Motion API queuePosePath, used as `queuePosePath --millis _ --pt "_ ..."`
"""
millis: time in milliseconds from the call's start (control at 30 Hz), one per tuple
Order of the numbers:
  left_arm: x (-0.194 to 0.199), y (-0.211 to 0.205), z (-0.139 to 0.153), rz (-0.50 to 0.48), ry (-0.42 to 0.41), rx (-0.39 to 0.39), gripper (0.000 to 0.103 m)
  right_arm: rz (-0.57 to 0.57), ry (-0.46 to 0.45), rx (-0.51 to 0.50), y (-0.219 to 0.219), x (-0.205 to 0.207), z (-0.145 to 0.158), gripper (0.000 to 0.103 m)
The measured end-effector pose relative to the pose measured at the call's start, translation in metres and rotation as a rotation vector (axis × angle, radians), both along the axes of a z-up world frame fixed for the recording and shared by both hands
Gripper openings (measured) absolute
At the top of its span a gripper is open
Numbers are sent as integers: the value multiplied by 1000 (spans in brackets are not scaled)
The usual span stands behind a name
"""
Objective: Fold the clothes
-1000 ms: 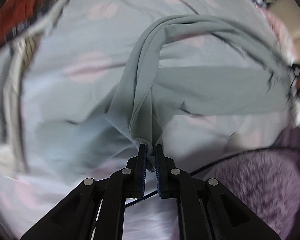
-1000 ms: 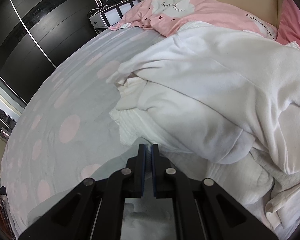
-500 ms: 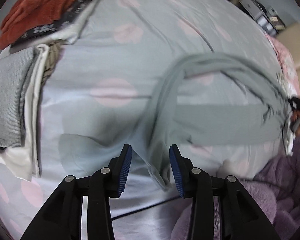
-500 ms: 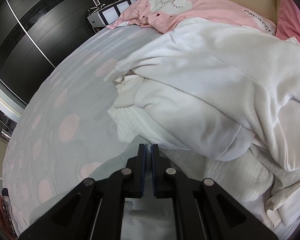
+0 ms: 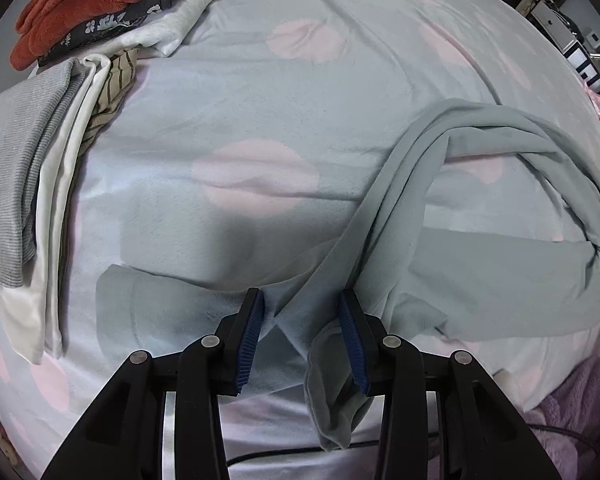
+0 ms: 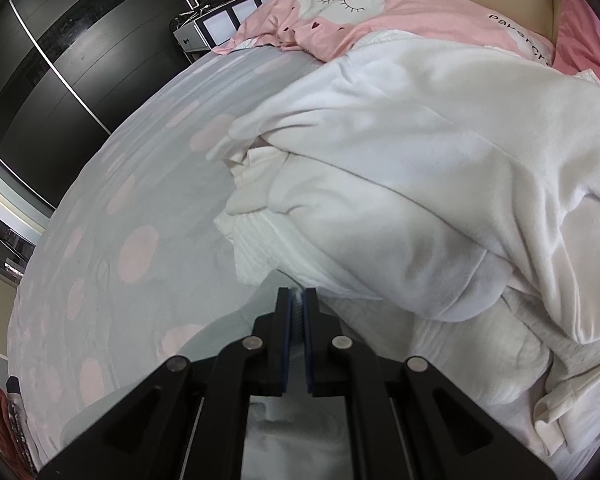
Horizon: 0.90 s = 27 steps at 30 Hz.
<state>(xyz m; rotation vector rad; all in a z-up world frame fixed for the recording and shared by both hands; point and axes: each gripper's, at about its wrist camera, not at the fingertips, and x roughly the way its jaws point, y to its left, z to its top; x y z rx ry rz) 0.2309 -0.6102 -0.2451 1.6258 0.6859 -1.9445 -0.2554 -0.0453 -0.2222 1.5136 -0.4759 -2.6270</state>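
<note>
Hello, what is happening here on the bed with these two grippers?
A person is folding clothes on a bed with a gripper in each hand. The left gripper is open, and the grey-green garment lies loose between its fingers on the spotted bedsheet. The right gripper is shut on another edge of that garment. Folded clothes sit in piles at the far left, and a heap of white laundry waits near the pink pillow.
</note>
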Motion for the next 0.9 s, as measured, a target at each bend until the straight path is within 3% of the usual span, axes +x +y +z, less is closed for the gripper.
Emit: queuePosePath --millis 33,100,200,533,667,900 --pt "0 1 3 0 4 -10 34 0 0 1 0 0 0 6" --pt "2 2 9 1 16 -29 15 -1 8 -1 0 0 2 6" --pt "4 4 28 -4 42 -76 10 2 33 -6 1 2 9 5" --pt "-19 -18 120 102 116 -354 4 25 154 -42 6 11 47 5" --pt "-44 -34 140 89 87 -453 4 4 170 -52 11 9 55 5" --pt "-81 -57 128 111 -17 -530 4 -35 192 -29 11 3 59 5"
